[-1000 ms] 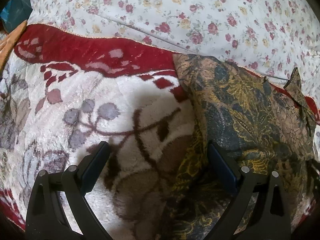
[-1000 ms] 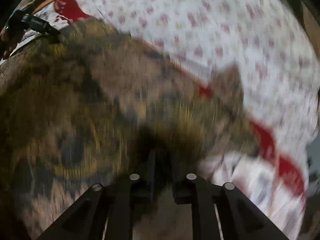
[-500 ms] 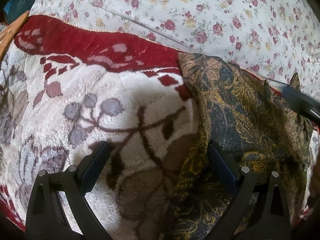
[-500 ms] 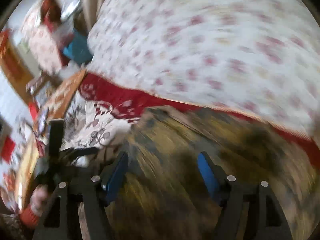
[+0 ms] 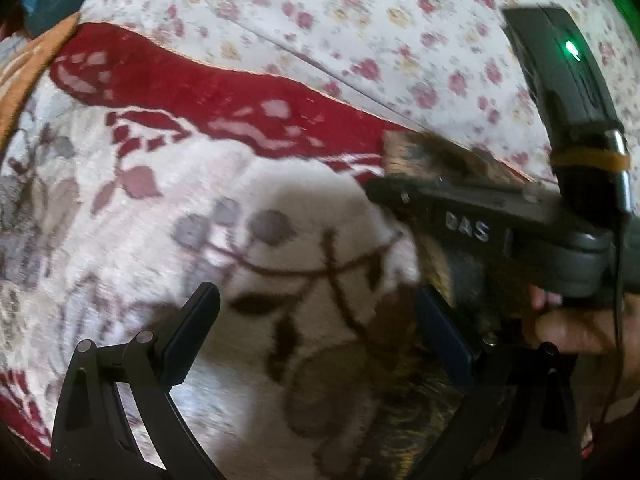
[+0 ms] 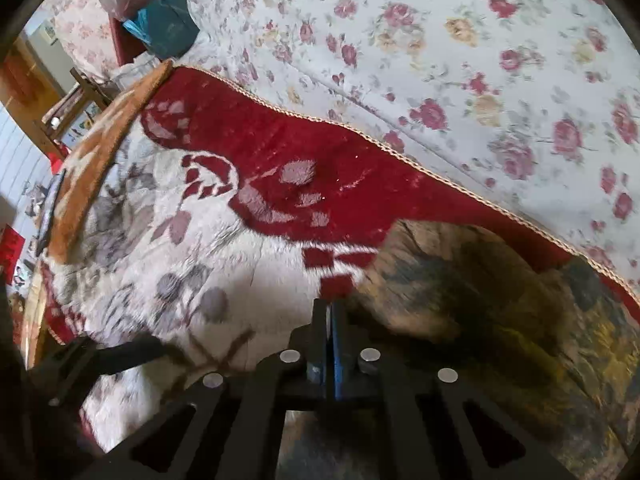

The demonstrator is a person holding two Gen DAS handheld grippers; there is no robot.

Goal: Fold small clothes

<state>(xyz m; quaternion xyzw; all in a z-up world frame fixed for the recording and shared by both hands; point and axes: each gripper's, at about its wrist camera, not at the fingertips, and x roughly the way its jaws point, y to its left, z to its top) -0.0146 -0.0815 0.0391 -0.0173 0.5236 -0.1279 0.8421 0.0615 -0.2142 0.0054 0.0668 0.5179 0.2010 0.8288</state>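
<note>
A dark brown and gold patterned garment (image 6: pixel 500 300) lies on the plush red and white blanket (image 6: pixel 240 220). My right gripper (image 6: pixel 330 312) is shut, its tips at the garment's left edge; no cloth shows between the pads. The left wrist view shows that same right gripper (image 5: pixel 376 192) reaching in from the right, with a person's hand (image 5: pixel 572 328) on its handle, and it hides most of the garment (image 5: pixel 420 152). My left gripper (image 5: pixel 320 332) is open over the blanket (image 5: pixel 160 200). Its right finger hangs above the garment's near edge and it grips nothing.
A white sheet with red roses (image 6: pixel 440 60) covers the bed beyond the blanket. A teal bag (image 6: pixel 164 20) and wooden furniture (image 6: pixel 24 80) stand at the far left past the bed's edge. An orange-brown blanket border (image 6: pixel 100 152) runs along the left.
My right gripper swung left across the garment to its left edge, opening wide on the way and then shutting. It now fills the right of the left wrist view. The left gripper barely shifted.
</note>
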